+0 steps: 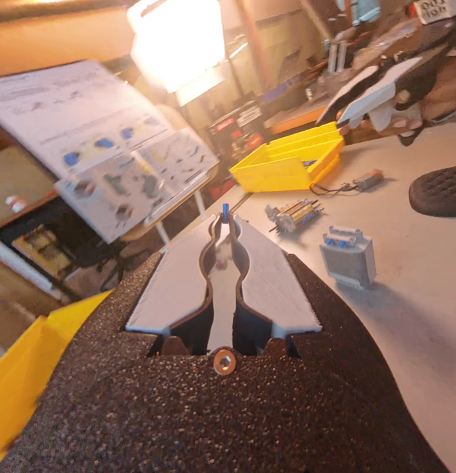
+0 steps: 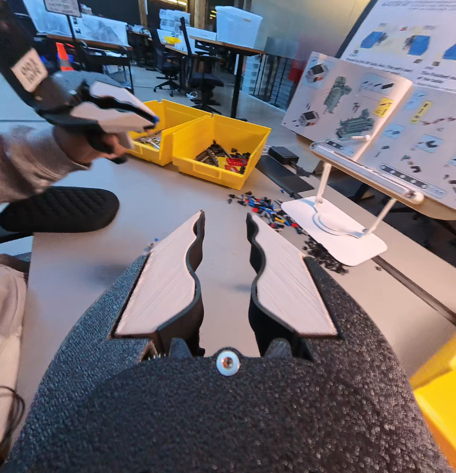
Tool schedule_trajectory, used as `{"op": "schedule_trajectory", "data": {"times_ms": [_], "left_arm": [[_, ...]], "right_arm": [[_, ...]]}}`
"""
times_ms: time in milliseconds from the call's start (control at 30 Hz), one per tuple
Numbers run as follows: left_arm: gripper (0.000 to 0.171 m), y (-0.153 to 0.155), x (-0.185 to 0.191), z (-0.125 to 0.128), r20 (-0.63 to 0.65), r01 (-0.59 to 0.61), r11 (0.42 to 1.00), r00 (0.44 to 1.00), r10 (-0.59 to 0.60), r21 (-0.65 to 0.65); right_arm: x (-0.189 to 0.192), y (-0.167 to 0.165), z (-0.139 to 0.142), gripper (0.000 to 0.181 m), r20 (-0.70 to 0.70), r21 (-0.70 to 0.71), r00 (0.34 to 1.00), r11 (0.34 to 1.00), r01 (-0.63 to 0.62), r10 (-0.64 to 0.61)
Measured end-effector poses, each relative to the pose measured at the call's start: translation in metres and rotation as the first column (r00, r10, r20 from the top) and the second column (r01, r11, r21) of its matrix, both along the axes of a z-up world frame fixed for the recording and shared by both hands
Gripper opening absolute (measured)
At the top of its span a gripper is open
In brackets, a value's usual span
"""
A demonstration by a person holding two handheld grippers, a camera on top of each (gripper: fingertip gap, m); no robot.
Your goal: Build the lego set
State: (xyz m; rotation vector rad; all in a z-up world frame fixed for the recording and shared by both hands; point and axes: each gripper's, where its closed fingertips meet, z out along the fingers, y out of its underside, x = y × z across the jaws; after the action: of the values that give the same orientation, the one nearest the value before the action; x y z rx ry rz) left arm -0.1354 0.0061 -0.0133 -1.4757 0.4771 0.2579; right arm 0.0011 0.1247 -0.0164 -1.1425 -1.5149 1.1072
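Observation:
My left gripper is shut on a small blue pin that sticks out past its fingertips, held up in the air over the grey table. It also shows in the right wrist view, above the yellow bins, with the blue pin at its tip. My right gripper is open and empty, low over the table. It also shows in the left wrist view, far right, above a yellow bin. A grey block assembly and a small axle-and-gear assembly lie on the table.
Two yellow bins hold dark and red parts. A pile of small loose parts lies beside a white stand carrying an instruction sheet. A black round pad sits at the left; a small motor with cable lies near the bin.

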Motion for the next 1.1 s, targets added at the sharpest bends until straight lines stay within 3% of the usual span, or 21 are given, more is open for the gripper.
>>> {"op": "schedule_trajectory", "data": {"times_ms": [100, 200, 400, 633, 933, 1000, 1100], "left_arm": [[0.003, 0.049, 0.041, -0.003, -0.116, 0.102, 0.994, 0.988, -0.098, 0.028], [0.003, 0.072, 0.072, -0.007, -0.249, 0.148, 0.987, 0.96, -0.127, 0.067], [0.003, 0.076, 0.105, -0.016, -0.428, 0.199, 0.976, 0.892, -0.143, 0.09], [0.003, 0.065, 0.115, -0.021, -0.524, 0.205, 0.974, 0.842, -0.125, 0.096], [0.003, 0.055, 0.115, -0.02, -0.498, 0.208, 0.971, 0.858, -0.125, 0.115], [0.005, 0.052, 0.112, -0.015, -0.417, 0.229, 0.967, 0.894, -0.164, 0.112], [0.023, 0.052, 0.096, -0.015, -0.191, 0.262, 0.964, 0.949, -0.249, 0.044]], "right_arm": [[-0.015, -0.028, 0.002, 0.029, 0.021, -0.074, 0.999, 0.997, -0.031, 0.033], [-0.021, -0.044, 0.008, 0.021, 0.031, -0.139, 0.999, 0.99, -0.038, 0.043], [-0.025, -0.048, -0.001, 0.021, 0.073, -0.205, 0.997, 0.979, -0.003, 0.018], [-0.027, -0.063, -0.01, 0.005, 0.074, -0.207, 0.993, 0.975, -0.074, 0.092], [-0.028, -0.072, -0.01, 0.004, 0.014, -0.177, 0.984, 0.969, -0.173, 0.178], [-0.027, -0.071, -0.009, 0.003, -0.015, -0.139, 0.979, 0.969, -0.202, 0.202], [-0.024, -0.072, -0.013, 0.003, -0.011, -0.116, 0.97, 0.964, -0.241, 0.241]]}}
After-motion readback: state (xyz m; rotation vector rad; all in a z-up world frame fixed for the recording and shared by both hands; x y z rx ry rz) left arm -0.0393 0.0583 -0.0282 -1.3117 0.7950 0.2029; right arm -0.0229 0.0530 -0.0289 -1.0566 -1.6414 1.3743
